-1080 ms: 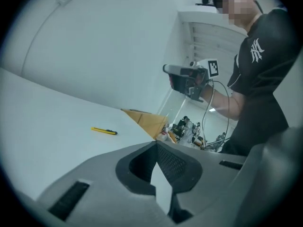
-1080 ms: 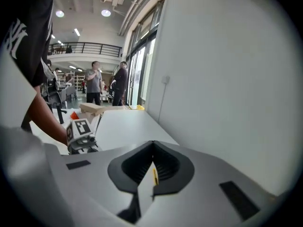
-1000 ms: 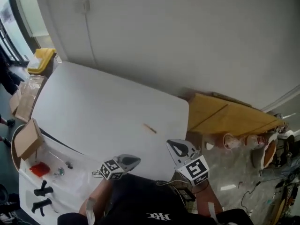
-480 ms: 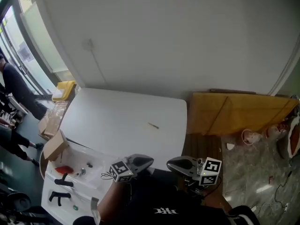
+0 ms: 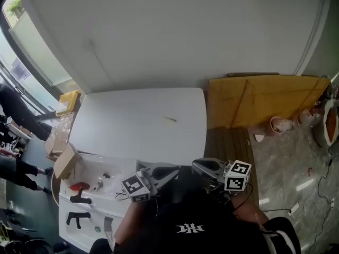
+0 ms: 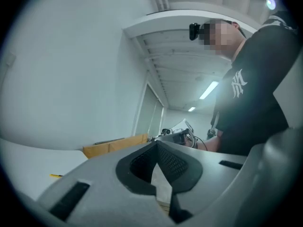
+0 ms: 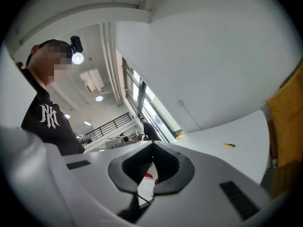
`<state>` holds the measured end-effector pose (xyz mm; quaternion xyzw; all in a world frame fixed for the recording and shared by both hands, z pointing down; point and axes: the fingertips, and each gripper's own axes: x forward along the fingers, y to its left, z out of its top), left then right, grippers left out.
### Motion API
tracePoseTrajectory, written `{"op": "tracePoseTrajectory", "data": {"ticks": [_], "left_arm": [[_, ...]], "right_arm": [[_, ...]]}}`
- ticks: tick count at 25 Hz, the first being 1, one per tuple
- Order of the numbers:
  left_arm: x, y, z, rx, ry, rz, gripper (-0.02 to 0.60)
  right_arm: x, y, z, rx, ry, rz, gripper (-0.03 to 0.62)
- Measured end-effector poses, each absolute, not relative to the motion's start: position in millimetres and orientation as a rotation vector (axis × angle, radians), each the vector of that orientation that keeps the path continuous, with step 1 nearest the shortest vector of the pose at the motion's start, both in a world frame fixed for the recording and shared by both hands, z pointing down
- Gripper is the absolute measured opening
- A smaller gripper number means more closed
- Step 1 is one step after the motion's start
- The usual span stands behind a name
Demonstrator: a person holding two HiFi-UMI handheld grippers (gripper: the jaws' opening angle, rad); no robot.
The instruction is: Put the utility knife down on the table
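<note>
Head view is showing the utility knife (image 5: 170, 119) lying flat on the white table (image 5: 122, 134). It is right of centre, nearer the right edge than the left, and roughly midway between the far and near edges. Nothing is touching it.

The left gripper (image 5: 176, 170) and right gripper (image 5: 194, 164) are both hanging just off the near edge, close to the person's torso and well apart from the utility knife.

- Left gripper view: the jaws are meeting at the tips and nothing is sitting between them.
- Right gripper view: same here, tips together and empty, with the utility knife showing as a thin yellow sliver far out on the table top.

Judgement: the placement is looking done, so the remaining job is keeping clear of it.

Risks I'm seeing:
- **Knock-off:** Either gripper swinging forward over the near edge could be clipping the utility knife. It's sitting nearer the right edge, so a sideways shove would be sending it off toward the cardboard sheets (image 5: 254, 102) and the floor.
- **Blade:** It's too small to tell whether the blade is extended. If it is, any contact is risking a nick in the table top or the jaw faces.
- **Tip clash:** The two gripper tips are pointing toward each other and sitting near one another. Bringing the hands any closer is risking a collision.
- **Re-grasp:** With both pairs of jaws together, any attempt to pick it up again without opening first would only be pushing it along.
</note>
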<state>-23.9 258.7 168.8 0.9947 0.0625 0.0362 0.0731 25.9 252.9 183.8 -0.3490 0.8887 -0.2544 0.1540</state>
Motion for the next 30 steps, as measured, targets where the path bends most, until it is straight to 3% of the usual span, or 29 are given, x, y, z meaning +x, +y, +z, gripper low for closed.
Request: {"op": "tracePoseTrajectory", "data": {"ticks": [13,30], "left_arm": [[-112.2,299.5,199.9,2.888,0.216,0.040,0.005],[-143.8,323.2,126.6,3.038,0.327,-0.170,0.005]], "right_arm": [[-86.8,305.2,185.8,-1.026,2.645,-0.585,0.003],[-100.3,333.7,145.6,-1.026,2.670,-0.454,0.003]]}}
